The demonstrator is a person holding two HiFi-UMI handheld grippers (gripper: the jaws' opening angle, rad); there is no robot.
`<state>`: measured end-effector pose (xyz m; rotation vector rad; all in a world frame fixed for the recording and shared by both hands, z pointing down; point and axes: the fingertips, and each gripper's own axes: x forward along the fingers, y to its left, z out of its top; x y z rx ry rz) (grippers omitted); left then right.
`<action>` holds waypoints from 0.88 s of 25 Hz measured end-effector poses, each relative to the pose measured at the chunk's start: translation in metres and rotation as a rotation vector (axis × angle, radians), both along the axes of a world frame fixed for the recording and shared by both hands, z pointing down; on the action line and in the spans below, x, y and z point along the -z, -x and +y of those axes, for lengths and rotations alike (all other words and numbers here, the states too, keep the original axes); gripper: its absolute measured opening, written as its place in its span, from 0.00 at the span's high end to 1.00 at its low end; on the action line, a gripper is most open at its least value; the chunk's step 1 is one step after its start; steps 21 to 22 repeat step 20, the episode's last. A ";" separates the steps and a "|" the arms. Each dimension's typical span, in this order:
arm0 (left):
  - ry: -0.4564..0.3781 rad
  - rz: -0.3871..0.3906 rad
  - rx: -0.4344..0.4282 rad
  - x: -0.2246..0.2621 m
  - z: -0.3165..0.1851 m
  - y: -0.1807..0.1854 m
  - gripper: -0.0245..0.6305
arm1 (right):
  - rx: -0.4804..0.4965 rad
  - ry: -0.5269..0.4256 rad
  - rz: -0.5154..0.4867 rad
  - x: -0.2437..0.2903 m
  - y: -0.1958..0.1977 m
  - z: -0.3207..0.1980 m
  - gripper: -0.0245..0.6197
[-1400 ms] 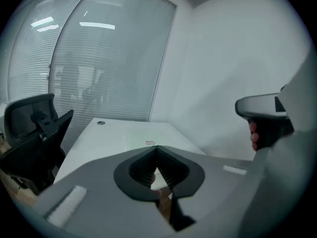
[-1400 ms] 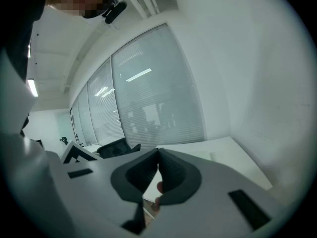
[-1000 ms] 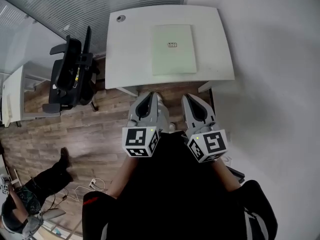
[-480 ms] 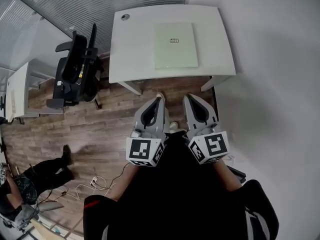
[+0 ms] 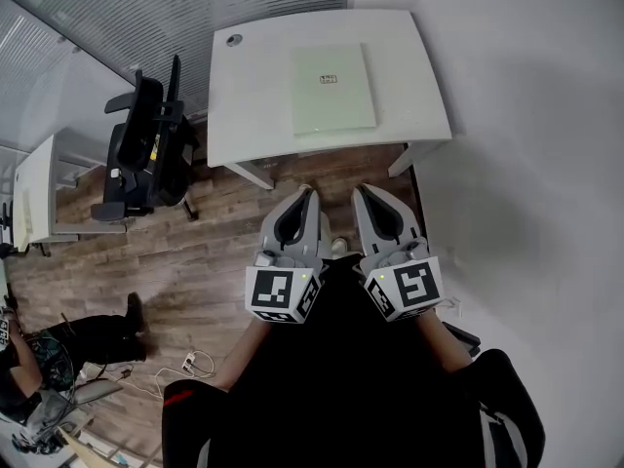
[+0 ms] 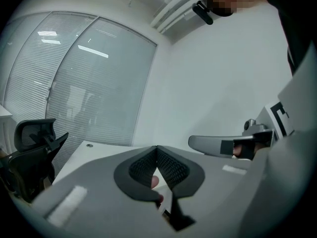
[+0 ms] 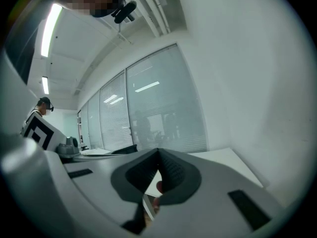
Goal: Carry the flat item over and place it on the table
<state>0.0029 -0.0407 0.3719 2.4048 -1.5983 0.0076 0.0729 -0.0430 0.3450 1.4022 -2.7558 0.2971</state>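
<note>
The flat item (image 5: pixel 332 89), a pale green sheet-like board with a small label, lies on the white table (image 5: pixel 253 115) ahead of me. Both grippers hang side by side over the wooden floor, short of the table's near edge. My left gripper (image 5: pixel 310 194) is shut with nothing in it, and its tips meet in the left gripper view (image 6: pixel 157 148). My right gripper (image 5: pixel 358 191) is likewise shut and empty, its jaws closed together in the right gripper view (image 7: pixel 158 150). Neither touches the flat item.
A black office chair (image 5: pixel 146 149) stands left of the table. A second white desk (image 5: pixel 34 188) is at the far left. A person (image 5: pixel 58 349) sits on the floor at lower left, near cables (image 5: pixel 190 364). A white wall runs along the right.
The head view has shifted a little, so the table sits slightly differently in frame. The left gripper has drifted a bit lower and to the right. Both stay shut.
</note>
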 end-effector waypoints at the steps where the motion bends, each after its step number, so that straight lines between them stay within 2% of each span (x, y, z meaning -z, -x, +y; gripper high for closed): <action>1: 0.002 -0.003 -0.002 -0.001 0.000 -0.001 0.96 | 0.000 -0.001 0.001 0.000 0.000 0.000 0.96; 22: 0.029 0.010 0.037 -0.006 -0.005 0.011 0.96 | 0.013 0.011 0.020 -0.003 0.004 -0.004 0.96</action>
